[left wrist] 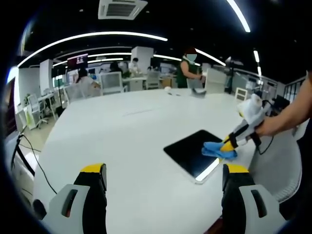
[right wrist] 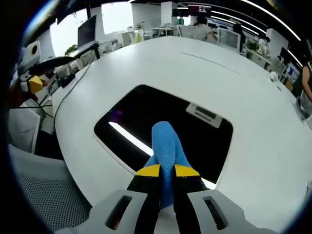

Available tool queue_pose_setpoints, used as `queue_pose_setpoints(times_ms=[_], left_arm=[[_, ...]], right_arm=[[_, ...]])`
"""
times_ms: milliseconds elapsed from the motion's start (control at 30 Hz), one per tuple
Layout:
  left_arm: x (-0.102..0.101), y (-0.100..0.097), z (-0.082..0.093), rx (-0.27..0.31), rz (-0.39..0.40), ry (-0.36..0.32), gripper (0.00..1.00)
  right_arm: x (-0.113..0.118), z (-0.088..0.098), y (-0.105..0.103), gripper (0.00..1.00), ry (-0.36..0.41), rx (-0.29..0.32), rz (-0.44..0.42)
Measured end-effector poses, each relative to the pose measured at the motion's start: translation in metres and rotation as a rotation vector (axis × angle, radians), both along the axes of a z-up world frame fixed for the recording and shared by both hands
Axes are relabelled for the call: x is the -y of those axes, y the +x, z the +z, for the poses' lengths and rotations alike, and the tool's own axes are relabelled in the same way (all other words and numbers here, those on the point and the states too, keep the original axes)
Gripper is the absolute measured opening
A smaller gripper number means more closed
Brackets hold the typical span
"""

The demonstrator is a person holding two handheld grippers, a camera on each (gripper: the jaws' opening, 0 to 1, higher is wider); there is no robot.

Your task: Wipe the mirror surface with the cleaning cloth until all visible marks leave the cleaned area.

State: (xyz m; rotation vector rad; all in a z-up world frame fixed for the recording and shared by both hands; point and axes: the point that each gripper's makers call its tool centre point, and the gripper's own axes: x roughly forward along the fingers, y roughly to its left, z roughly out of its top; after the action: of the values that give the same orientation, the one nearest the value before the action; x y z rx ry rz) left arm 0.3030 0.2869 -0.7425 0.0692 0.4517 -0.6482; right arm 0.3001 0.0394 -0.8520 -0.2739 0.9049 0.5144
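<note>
Wiping looks underway: the right gripper point(right wrist: 166, 171) pinches the blue cloth point(right wrist: 168, 146), which lies on the mirror point(right wrist: 146, 114) just ahead of its jaws (no marks discernible). The left gripper point(left wrist: 165, 176) waits wide, well back.

A large white oval table point(left wrist: 131, 141) runs away into an open-plan office. In the left gripper view a ceiling air-conditioning vent point(left wrist: 122, 8) sits overhead among long curved light strips point(left wrist: 92, 38). A person in a green top point(left wrist: 187, 69) stands past the table's far end, near white office chairs point(left wrist: 111, 82). A black cable point(left wrist: 36, 158) trails off the table's left edge. In the right gripper view a dark monitor point(right wrist: 86, 31) stands by a bright window, and a grey mesh chair point(right wrist: 41, 202) sits just beside the table's near edge.
</note>
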Motion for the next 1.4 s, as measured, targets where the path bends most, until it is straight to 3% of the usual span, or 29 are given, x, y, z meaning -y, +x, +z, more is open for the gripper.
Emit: queue_pose_setpoints(times_ms=[700, 1400], left_arm=[[-0.002, -0.001, 0.002, 0.006, 0.014, -0.001, 0.99], [-0.003, 0.0, 0.003, 0.011, 0.015, 0.001, 0.99]], right_arm=[[-0.041, -0.001, 0.002, 0.04, 0.015, -0.002, 0.062], [-0.059, 0.0, 0.004, 0.04, 0.015, -0.006, 0.092]])
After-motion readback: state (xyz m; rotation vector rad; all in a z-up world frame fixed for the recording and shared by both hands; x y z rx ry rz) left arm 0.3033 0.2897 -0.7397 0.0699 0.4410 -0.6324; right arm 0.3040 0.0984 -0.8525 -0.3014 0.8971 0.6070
